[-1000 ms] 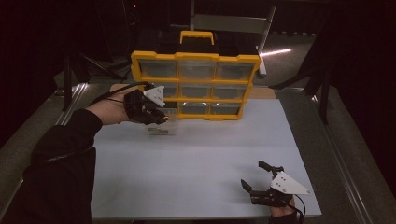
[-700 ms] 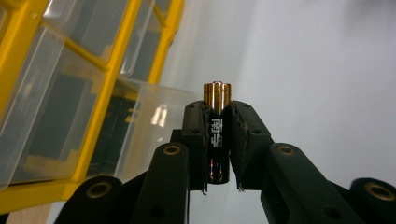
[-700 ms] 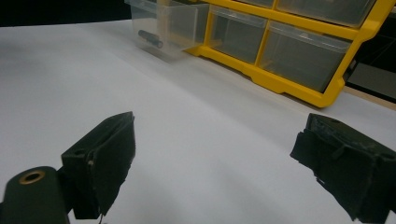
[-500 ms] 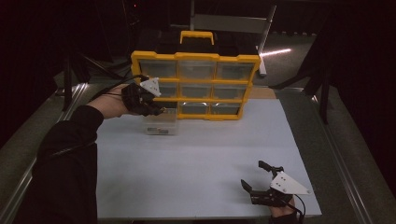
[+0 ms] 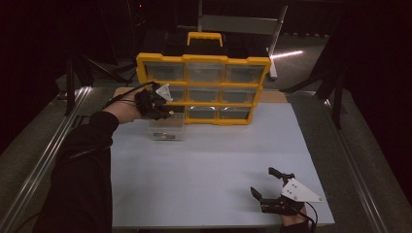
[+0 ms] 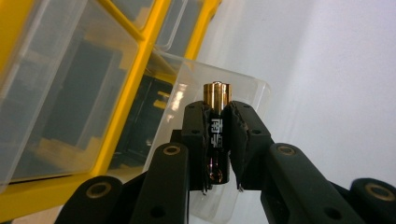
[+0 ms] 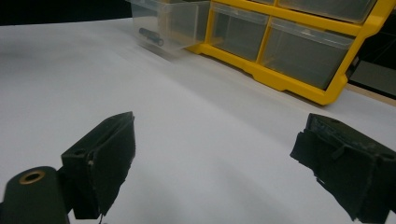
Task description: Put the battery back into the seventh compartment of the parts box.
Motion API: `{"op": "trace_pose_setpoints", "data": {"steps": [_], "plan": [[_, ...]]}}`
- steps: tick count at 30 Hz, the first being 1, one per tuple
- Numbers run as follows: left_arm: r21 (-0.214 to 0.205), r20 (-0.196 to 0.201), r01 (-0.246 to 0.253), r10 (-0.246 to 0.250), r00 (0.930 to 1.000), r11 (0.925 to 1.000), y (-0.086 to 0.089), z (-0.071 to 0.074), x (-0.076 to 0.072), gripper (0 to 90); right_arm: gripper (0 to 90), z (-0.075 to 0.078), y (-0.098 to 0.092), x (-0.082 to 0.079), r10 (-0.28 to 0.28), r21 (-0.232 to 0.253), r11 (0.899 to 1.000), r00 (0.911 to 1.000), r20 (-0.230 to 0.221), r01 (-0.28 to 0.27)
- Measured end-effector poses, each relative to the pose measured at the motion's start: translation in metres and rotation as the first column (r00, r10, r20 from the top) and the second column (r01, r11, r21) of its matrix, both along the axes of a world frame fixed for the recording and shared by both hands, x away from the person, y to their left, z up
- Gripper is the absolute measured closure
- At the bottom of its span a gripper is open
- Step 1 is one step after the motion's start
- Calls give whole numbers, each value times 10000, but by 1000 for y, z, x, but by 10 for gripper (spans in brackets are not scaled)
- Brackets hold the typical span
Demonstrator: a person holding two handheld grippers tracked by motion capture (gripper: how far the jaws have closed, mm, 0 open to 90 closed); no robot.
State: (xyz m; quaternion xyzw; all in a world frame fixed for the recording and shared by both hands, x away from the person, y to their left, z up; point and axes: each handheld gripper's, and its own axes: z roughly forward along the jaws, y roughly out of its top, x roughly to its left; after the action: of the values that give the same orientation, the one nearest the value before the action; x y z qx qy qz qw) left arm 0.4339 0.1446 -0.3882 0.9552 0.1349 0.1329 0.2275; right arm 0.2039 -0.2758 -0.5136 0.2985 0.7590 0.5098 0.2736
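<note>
The left gripper (image 5: 163,104) had moved back toward the yellow plastic drawer box with clear drawers (image 5: 203,88) and come down a little, so it hung just over the small clear plastic drawer (image 5: 167,130) lying on the white surface (image 5: 209,170). Its jaws were closed tight on a little black battery with a gold tip (image 6: 216,130), held upright between them. It looked ready to drop the battery into that clear drawer. The right gripper (image 5: 274,191) had stayed put near the front edge, jaws wide open and holding nothing. Counting: one drawer box with nine drawer spots, one drawer pulled out, one battery held, one more dark battery (image 7: 152,36) already in the drawer, two grippers.
</note>
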Motion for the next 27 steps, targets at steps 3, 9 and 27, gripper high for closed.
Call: {"op": "trace_pose_setpoints", "data": {"steps": [3,9,27], "plan": [[66,25,-37,37,10000,10000,-1,-4,3,755,104,0,0,0,-1,15,10000,10000,-18,1],[352,253,-423,414,9988,9985,-5,-17,9,754,104,-1,-1,0,22,22,10000,10000,-44,-22],[868,488,-692,652,9967,9938,-15,-44,24,752,104,-4,-1,1,40,73,10000,9999,-166,-39]]}}
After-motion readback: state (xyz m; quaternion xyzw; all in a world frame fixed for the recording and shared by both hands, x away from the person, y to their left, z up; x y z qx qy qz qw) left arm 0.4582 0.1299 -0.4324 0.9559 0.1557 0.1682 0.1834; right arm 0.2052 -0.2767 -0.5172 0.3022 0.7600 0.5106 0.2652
